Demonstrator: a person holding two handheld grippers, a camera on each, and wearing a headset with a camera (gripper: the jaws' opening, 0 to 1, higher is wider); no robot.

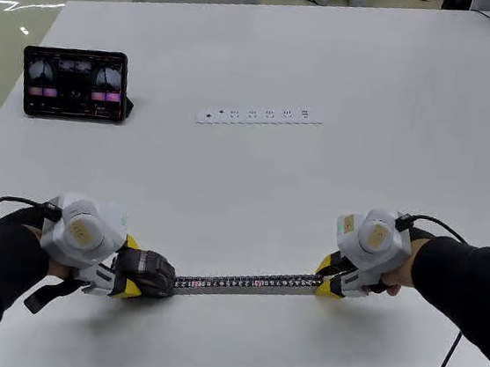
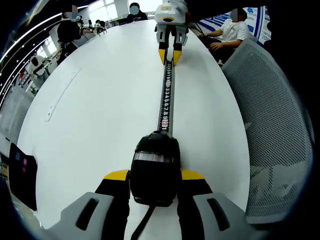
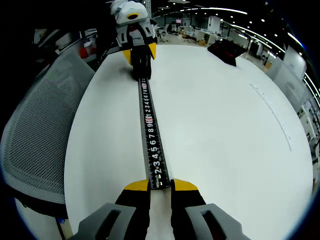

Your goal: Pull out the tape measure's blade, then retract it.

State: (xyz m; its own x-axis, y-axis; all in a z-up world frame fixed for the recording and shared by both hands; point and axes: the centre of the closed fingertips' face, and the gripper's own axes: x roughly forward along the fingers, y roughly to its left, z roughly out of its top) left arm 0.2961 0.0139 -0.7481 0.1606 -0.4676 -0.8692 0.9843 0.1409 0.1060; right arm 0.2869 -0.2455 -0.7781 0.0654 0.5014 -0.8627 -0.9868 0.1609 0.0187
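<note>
The left tool [image 1: 133, 268] is clenched on the black case [image 1: 151, 273] of the tape measure, at the near left of the white counter [image 1: 319, 156]. The right tool [image 1: 327, 277] is pinched shut on the free end of the blade [image 1: 247, 282] at the near right. The blade spans the gap between them as one straight strip lying flat on the counter with its numbers facing up. Its long axis runs left to right across the person's front, rising slightly toward the right. In the left gripper view the strip leaves the case and runs straight ahead to the other tool. In the right gripper view it runs straight ahead from the jaws back to the case, with the low numbers nearest the jaws. The pull-out looks done, so what is left is the retraction. That turns on this one line: the case lies directly along the blade from the right tool, so the right hand should probably ride the tip back along that axis toward the left. Drifting sideways could kink the strip. A tablet [image 1: 75, 83] and a power strip [image 1: 259, 114] lie well apart on the far side.
</note>
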